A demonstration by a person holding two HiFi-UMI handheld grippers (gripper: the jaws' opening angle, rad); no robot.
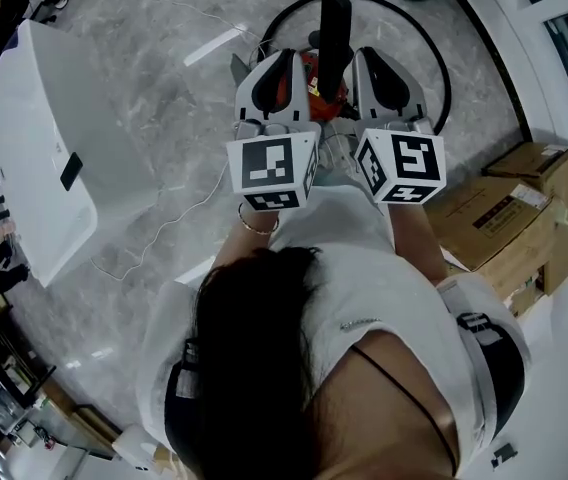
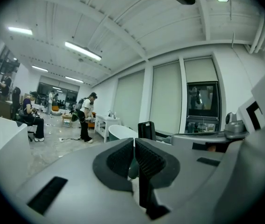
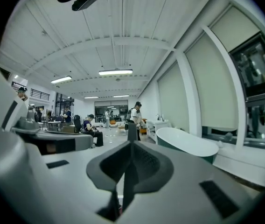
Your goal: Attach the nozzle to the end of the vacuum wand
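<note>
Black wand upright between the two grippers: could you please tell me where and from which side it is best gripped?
The black wand stands upright between the shut, empty left gripper and right gripper, so I'd grip its straight upper shaft below the top end, coming level from either side, jaws opened across it.

Vacuum wand [image 1: 335, 28] stands between bathtub [image 1: 34, 138], left, and cardboard boxes [image 1: 509, 223], right.

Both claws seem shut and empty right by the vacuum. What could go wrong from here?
Shut, the left gripper and right gripper could bump the vacuum rather than grasp it, perhaps knocking it over. The hose loop and white cable on the floor could trip the person.
</note>
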